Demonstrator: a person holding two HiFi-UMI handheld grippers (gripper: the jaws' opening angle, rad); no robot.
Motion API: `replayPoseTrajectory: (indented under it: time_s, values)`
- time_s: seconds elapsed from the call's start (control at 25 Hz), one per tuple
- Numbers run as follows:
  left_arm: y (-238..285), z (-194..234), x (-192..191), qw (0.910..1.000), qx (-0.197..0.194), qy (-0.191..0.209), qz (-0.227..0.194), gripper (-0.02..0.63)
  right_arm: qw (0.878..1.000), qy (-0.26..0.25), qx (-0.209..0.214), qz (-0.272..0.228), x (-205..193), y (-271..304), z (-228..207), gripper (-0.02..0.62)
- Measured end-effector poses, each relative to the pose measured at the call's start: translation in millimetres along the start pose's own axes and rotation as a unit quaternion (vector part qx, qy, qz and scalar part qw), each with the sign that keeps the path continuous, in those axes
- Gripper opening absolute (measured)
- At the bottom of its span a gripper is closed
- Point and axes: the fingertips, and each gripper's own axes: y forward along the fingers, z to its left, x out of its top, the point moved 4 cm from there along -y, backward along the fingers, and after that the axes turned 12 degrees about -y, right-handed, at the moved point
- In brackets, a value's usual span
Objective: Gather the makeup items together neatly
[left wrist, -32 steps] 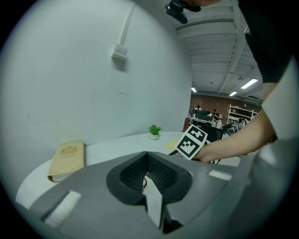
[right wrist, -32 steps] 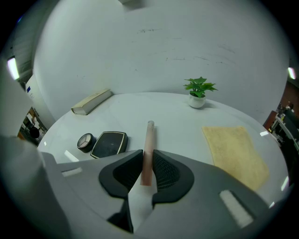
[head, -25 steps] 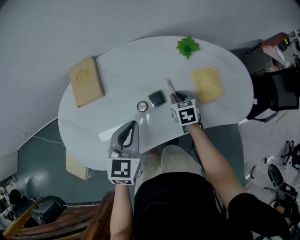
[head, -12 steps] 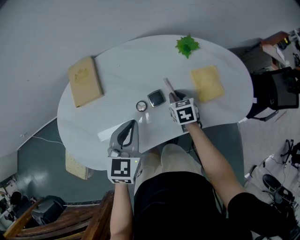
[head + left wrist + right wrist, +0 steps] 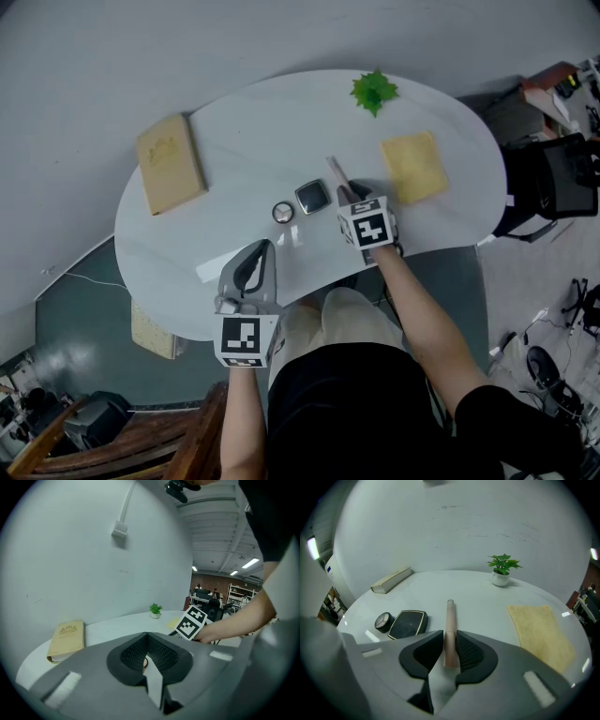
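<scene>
Two hand-held grippers sit at the near edge of a white table, each carrying a cube with black-and-white square markers. Nearest the person, the left gripper has its jaws pressed fully together on nothing, and it is held low over the table's front edge. The right gripper is narrowed onto a slim pink tube – both ribbed pads press its near end, and the rest sticks out ahead over the tabletop.

Just left of the tube lies a dark square compact with a pale rim, and touching or nearly touching its left side is a small round pot with a three-spoke mark on its lid. No brand name can be read on any of the three. They lie close together near the table's middle, between the two grippers in the head view.

Further right lies a yellow cloth, flat on the table. Well apart at the far left is a tan book with a gold emblem on its cover – the lettering is too small to read. A small green plant in a white pot stands at the far edge.
</scene>
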Motion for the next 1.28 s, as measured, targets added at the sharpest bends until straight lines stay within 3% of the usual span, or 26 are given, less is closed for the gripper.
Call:
replayPoseTrajectory:
  time_s: [0.84,1.28]
  values:
    - [-2.9,-6.6,2.5,1.0000,0.005,-0.002,0.002,-0.002,1.000,-0.021,0.015,-0.005,2.4,-5.6,-2.4,0.095]
    - [-10.9,-29.2,9.6,0.9995,0.001,0.012,-0.028,-0.002,0.998,-0.037,0.013,-0.051,17.1,-51.3,-2.0,0.095]
